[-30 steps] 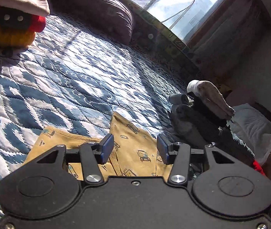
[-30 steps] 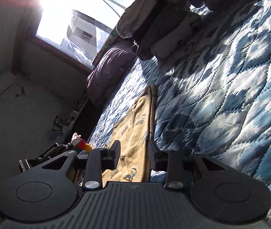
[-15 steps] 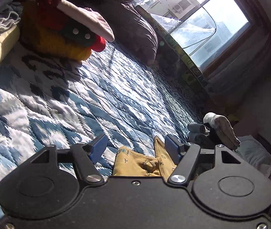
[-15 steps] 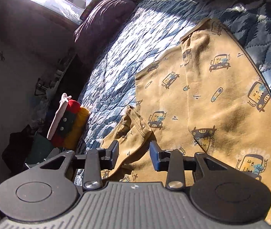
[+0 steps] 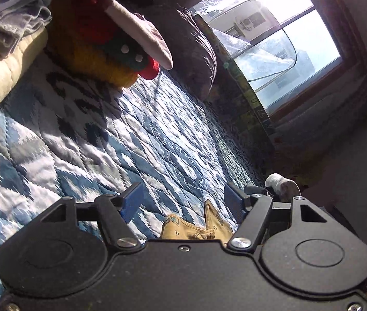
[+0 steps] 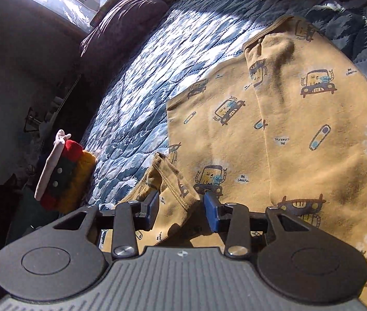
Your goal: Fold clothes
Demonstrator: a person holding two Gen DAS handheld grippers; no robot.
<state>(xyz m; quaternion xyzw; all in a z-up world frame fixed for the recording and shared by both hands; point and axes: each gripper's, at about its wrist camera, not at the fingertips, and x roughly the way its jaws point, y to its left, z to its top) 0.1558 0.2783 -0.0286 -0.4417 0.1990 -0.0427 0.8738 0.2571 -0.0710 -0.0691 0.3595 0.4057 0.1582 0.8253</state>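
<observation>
Spreading wider since before, both grippers' jaws stand empty over the yellow garment.

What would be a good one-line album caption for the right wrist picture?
Open right gripper poised around a bunched cuff of the yellow car-print garment spread on the blue quilt.

Soft matt knit on the mustard garment, stitched rib at the hem. Quilted cloth, puckered along the seams, across the blue bedspread. Matt grainy black plastic on the left gripper; ridged grey plastic, shiny metal screws on the right gripper. Fuzzy plush toy.
</observation>
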